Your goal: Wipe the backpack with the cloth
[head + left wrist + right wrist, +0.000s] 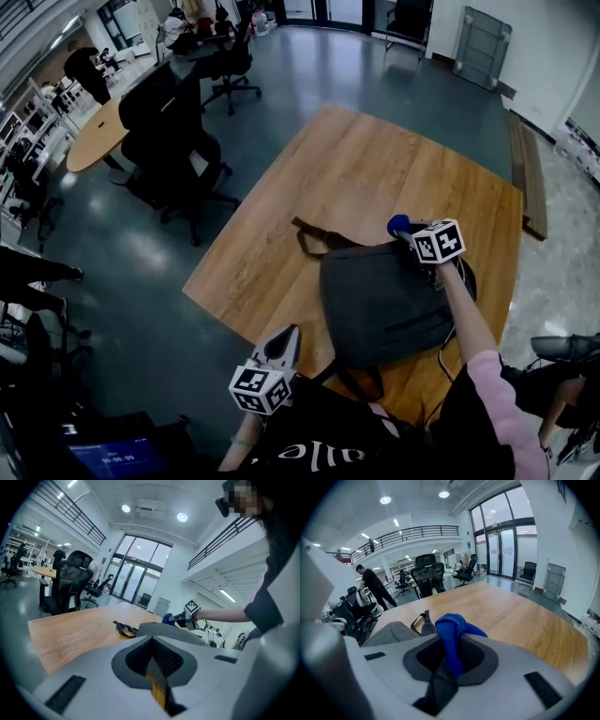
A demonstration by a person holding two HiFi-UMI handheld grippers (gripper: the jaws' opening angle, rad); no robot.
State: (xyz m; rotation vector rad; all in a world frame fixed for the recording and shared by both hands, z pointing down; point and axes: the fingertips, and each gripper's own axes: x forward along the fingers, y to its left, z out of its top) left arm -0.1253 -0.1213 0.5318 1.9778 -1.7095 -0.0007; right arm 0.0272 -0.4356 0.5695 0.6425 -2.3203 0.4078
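A dark grey backpack lies flat on the wooden table, its strap trailing to the left. My right gripper hovers at the backpack's far right corner, shut on a blue cloth that bunches out between its jaws; the cloth shows as a blue tip in the head view. My left gripper is held near the table's front edge, left of the backpack, jaws shut with nothing in them. From the left gripper view the backpack and the right gripper lie ahead.
Black office chairs stand on the floor left of the table. A round table and people sit further back left. A grey panel leans on the far wall. The table's right edge runs beside a wooden bench.
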